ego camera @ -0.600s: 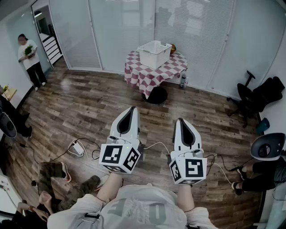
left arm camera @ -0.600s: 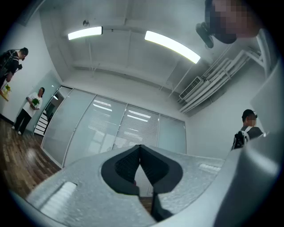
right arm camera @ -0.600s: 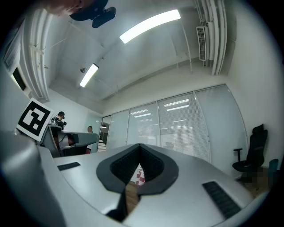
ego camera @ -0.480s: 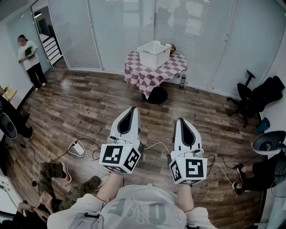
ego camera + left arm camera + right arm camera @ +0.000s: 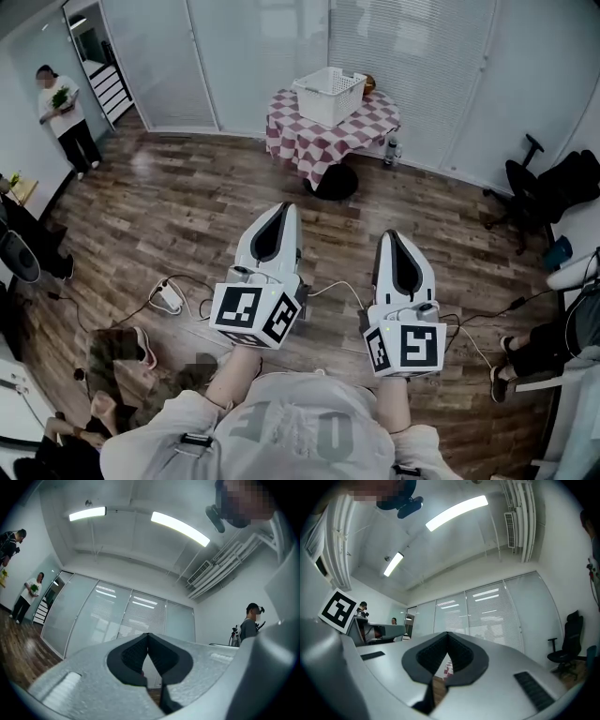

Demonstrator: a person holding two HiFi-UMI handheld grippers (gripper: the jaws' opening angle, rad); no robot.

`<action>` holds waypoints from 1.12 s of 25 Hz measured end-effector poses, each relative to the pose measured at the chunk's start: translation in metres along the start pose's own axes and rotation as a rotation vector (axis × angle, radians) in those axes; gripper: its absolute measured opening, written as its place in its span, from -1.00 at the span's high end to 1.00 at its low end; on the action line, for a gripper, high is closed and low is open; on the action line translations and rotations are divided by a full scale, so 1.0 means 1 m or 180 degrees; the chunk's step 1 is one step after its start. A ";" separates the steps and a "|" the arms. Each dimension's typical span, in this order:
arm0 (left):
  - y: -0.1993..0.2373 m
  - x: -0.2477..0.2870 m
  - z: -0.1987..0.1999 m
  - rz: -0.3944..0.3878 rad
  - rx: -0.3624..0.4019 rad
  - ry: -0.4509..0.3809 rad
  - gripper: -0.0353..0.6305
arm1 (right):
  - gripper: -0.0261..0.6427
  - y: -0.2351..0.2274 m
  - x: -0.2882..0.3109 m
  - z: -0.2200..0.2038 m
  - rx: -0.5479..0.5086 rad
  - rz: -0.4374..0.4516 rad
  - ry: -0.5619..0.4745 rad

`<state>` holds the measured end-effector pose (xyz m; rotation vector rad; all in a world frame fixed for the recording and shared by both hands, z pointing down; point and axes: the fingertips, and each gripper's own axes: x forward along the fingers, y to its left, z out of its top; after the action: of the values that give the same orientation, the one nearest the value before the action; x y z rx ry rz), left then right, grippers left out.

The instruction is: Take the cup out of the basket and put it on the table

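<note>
Both grippers are held side by side over the wood floor (image 5: 187, 216), well apart from the table (image 5: 319, 150).

- Left gripper (image 5: 283, 207): jaws closed tip to tip, nothing between them.
- Right gripper (image 5: 389, 235): the same, closed and empty.
- White basket (image 5: 330, 96) stands on the table's red-and-white checked cloth; its inside is too small to show the cup. A brown rounded thing (image 5: 369, 83) sits just behind its right rim.
- Writing: black-and-white square markers on each gripper's cube; large grey letters on the person's shirt (image 5: 281, 431), not surely readable.
</note>
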<state>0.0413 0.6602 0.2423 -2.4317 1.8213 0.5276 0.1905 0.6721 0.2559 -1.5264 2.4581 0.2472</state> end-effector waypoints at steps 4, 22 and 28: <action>0.008 0.004 -0.011 0.0043 -0.0008 0.0056 0.88 | 0.89 -0.017 0.007 -0.013 -0.0084 -0.0110 0.0091; 0.113 0.116 -0.063 0.0253 -0.0089 -0.0068 0.88 | 0.89 -0.047 0.140 -0.093 -0.0058 0.0027 0.0402; 0.160 0.213 -0.100 0.0188 -0.0137 0.0035 0.88 | 0.89 -0.079 0.239 -0.132 0.0020 -0.0043 0.0468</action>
<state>-0.0332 0.3912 0.2969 -2.4193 1.9110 0.5647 0.1450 0.3971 0.3123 -1.6115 2.5558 0.1287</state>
